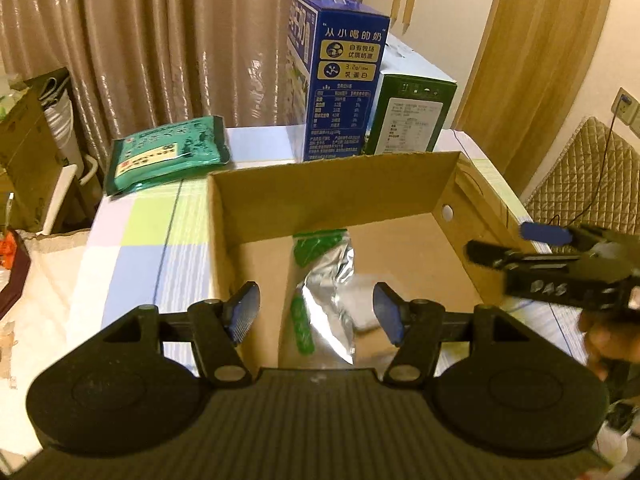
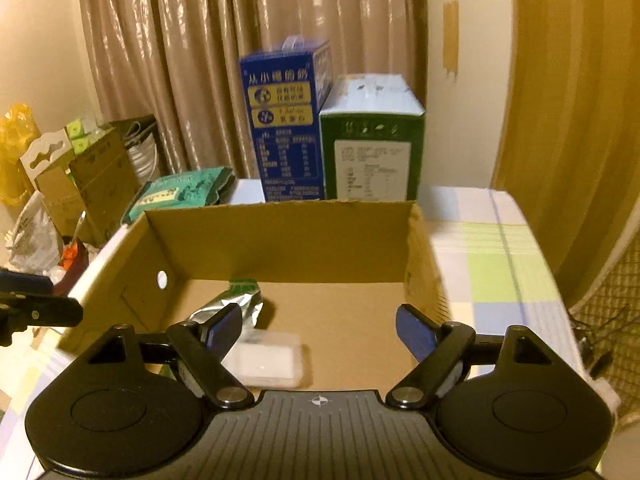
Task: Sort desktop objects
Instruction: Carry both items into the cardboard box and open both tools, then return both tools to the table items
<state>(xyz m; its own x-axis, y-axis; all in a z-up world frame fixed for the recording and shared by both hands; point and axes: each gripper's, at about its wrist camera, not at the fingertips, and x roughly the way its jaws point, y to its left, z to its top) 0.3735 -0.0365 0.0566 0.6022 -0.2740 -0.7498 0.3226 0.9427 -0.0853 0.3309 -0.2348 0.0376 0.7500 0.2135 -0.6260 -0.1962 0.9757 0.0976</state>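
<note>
An open cardboard box (image 1: 320, 196) (image 2: 280, 236) stands on the checked tablecloth. On its floor lie a silver and green foil pouch (image 1: 324, 292) (image 2: 236, 304) and a small clear plastic case (image 2: 266, 358) (image 1: 362, 304). My left gripper (image 1: 316, 314) hovers over the box's near edge, open, with nothing between its blue pads. My right gripper (image 2: 320, 330) is also above the box and open wide, with nothing held. In the left wrist view the right gripper (image 1: 516, 240) reaches in from the right over the box wall. The left gripper's fingers (image 2: 36, 300) show at the left edge of the right wrist view.
Behind the box stand a tall blue milk carton (image 1: 340, 80) (image 2: 286, 128) and a green and white carton (image 1: 408, 116) (image 2: 372, 140). A teal packet (image 1: 168, 152) (image 2: 180, 192) lies at the table's far left. Cardboard boxes and bags (image 2: 80, 184) crowd the floor on the left.
</note>
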